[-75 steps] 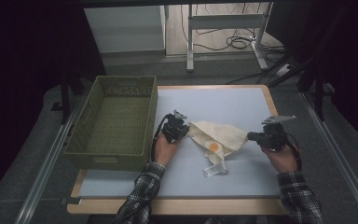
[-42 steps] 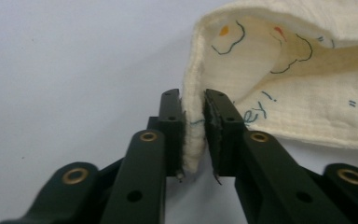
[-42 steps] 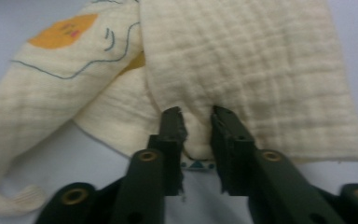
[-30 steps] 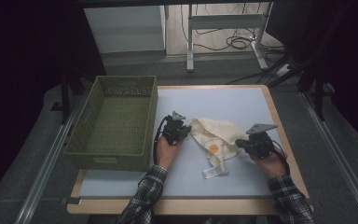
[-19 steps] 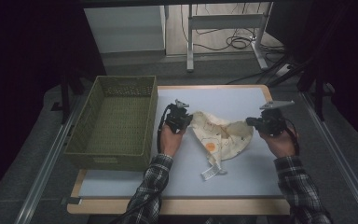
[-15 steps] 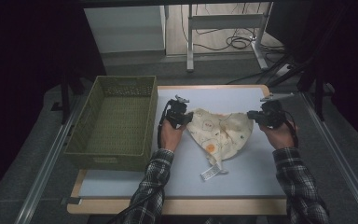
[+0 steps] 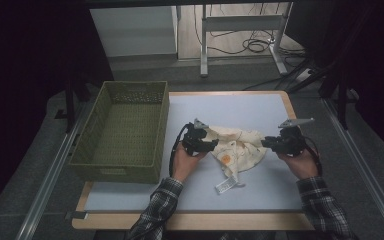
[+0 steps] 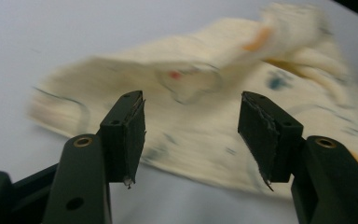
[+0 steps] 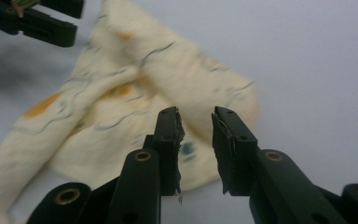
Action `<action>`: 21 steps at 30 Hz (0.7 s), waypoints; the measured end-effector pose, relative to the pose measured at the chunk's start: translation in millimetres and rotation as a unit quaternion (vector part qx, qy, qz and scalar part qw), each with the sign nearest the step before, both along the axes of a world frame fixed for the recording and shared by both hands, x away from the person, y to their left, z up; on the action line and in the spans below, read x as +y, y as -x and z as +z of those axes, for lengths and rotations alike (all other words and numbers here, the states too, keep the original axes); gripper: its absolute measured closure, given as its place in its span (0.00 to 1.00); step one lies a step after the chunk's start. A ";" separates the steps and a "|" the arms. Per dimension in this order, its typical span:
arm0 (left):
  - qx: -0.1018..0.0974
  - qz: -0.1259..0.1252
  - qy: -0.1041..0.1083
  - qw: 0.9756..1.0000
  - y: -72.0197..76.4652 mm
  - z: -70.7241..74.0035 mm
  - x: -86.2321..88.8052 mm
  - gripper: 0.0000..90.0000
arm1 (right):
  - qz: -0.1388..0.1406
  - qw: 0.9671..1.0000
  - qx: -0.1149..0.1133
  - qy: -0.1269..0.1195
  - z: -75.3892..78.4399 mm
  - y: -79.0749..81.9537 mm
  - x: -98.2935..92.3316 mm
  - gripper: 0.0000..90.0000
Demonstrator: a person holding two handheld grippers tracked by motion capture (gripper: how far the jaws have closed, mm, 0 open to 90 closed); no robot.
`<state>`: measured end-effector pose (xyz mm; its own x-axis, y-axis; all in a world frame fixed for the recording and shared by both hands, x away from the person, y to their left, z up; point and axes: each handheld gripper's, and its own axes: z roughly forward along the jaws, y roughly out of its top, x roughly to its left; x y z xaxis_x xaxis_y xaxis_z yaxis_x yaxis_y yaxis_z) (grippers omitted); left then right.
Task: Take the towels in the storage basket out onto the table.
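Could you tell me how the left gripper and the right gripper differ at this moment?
The left gripper has its jaws spread wide; the right gripper shows only a narrow gap. In the high view, the left gripper sits against the cloth, while the right gripper sits just off the cloth's other edge. Both have just been opening, neither pinches the cloth, and both point at it.

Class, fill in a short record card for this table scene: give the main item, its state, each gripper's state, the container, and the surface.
Main item: cream patterned cloth, crumpled, lying on the table between the two grippers
Left gripper: jaws apart and have just been opening; cloth lies beyond them, not pinched
Right gripper: jaws slightly apart and have just been opening; nothing pinched
Container: green woven basket, left of the cloth, nothing visible inside
Surface: pale blue table with a wooden edge
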<state>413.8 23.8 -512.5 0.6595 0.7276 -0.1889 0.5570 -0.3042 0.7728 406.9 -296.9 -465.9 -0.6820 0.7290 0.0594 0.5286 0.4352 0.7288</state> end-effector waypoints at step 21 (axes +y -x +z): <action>0.000 -0.090 -0.027 0.996 34.4 -25.0 -34.4 0.94 | 0.060 0.996 -0.020 0.066 -54.1 47.0 55.8 0.95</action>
<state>379.4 -10.7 -537.5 0.7798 0.6072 -0.1521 0.4897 -0.4403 0.7525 359.9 -241.1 -520.0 -0.7640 0.6423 -0.0612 0.4389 0.5869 0.6804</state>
